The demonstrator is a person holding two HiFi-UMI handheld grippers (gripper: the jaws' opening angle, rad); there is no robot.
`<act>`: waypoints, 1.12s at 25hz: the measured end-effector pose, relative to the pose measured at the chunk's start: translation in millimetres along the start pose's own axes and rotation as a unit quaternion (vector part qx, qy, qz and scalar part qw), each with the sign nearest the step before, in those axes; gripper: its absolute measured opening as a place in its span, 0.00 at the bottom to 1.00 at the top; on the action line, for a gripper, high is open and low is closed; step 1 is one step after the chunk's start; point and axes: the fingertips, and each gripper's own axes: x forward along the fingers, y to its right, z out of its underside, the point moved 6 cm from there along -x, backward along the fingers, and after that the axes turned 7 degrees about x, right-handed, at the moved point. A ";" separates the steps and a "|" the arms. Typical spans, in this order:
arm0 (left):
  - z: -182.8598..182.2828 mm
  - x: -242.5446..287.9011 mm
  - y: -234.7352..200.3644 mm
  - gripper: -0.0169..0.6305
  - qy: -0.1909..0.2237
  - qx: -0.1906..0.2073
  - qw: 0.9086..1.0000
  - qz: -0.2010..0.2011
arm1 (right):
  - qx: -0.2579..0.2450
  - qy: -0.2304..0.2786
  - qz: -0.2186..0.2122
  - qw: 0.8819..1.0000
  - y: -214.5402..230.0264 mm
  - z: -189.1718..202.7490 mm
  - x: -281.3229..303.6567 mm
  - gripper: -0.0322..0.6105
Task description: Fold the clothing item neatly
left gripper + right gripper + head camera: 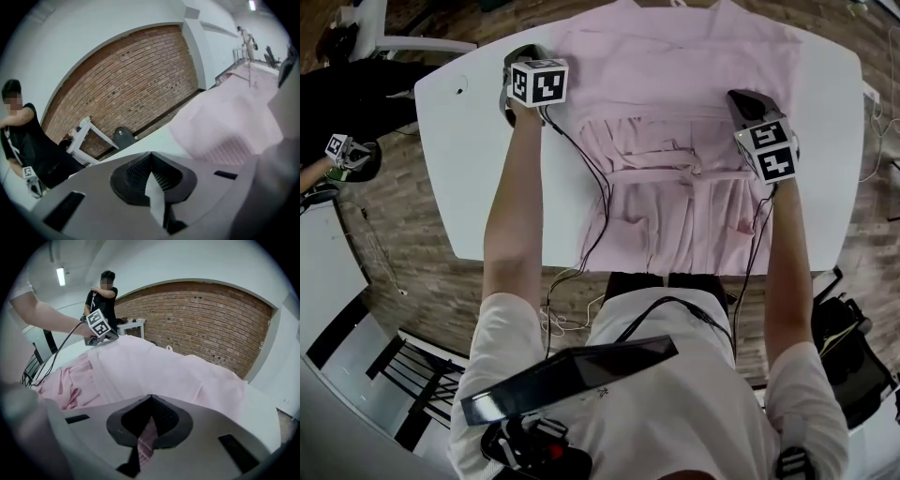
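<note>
A pink garment (675, 75) lies spread over the white table (459, 169), its waist gathered in pleats near the middle. My left gripper (525, 54) is at the garment's upper left edge. In the left gripper view its jaws (151, 157) are closed with a pale strip of cloth (155, 194) pinched between the pads, and the pink garment (225, 122) lies to the right. My right gripper (742, 101) rests on the garment's right side. Its jaws (150, 398) are shut on a fold of pink fabric (146, 437). Across the garment (164, 371), the left gripper's marker cube (98, 325) shows.
Black cables (592, 183) run from both grippers across the garment to the table's near edge. A person in black (103, 296) stands beyond the table near a white stand (86, 133) and a brick wall (201, 315). Another marked gripper (342, 150) lies at far left.
</note>
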 end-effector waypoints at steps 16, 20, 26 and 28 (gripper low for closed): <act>-41.9 -13.4 44.7 0.03 0.099 -0.015 0.988 0.116 | 0.020 0.032 0.003 0.999 17.5 -11.1 10.6 0.05; -42.7 -11.3 35.0 0.03 0.094 -0.052 0.984 0.140 | 0.047 0.026 0.011 0.998 29.1 -6.5 8.1 0.05; -47.6 -48.2 34.2 0.03 0.142 -0.088 0.973 0.157 | 0.026 0.043 0.017 0.999 29.3 -15.3 -4.2 0.05; -49.4 -78.9 55.9 0.03 0.167 -0.082 0.958 0.218 | 0.029 0.042 0.017 0.999 33.9 -12.4 -6.9 0.05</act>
